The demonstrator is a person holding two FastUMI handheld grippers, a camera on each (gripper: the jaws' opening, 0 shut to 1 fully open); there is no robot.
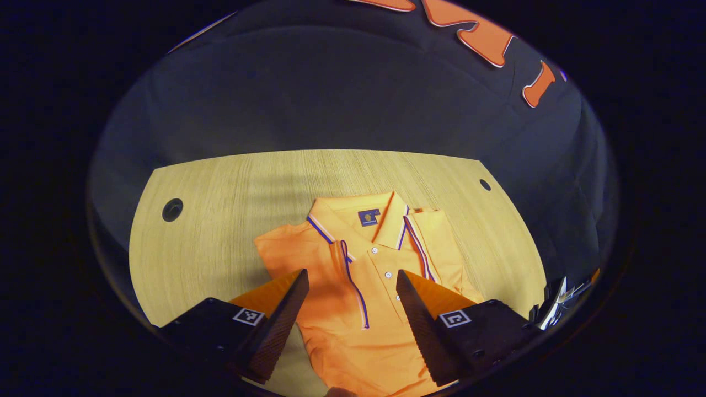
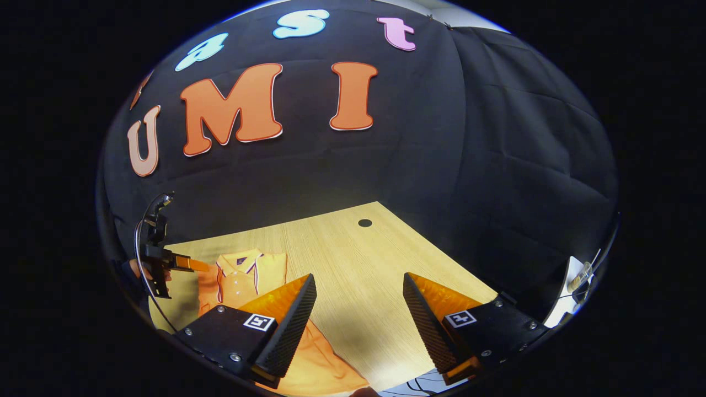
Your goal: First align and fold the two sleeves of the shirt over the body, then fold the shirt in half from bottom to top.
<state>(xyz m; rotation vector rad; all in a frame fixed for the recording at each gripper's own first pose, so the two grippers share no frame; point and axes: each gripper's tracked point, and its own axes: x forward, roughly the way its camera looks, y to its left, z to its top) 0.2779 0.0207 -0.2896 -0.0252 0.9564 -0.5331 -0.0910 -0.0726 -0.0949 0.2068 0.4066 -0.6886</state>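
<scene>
An orange shirt [image 1: 364, 286] lies collar-up on the table [image 1: 220, 220], both sleeves already folded over its body — both grippers, left [image 1: 352, 292] and right [image 2: 359, 295], hover wide apart, holding nothing — bottom-to-top fold remaining.

I see no readable text on table items. Small dark-blue woven neck label [image 1: 368, 217] inside collar of orange polo shirt [image 1: 364, 309]: emblem visible, lettering too small for me to read. Square black-and-white coded marker tags [image 1: 248, 316] on gripper finger bases: pattern only, no characters. Same tags [image 2: 460, 318] in right gripper view.
</scene>
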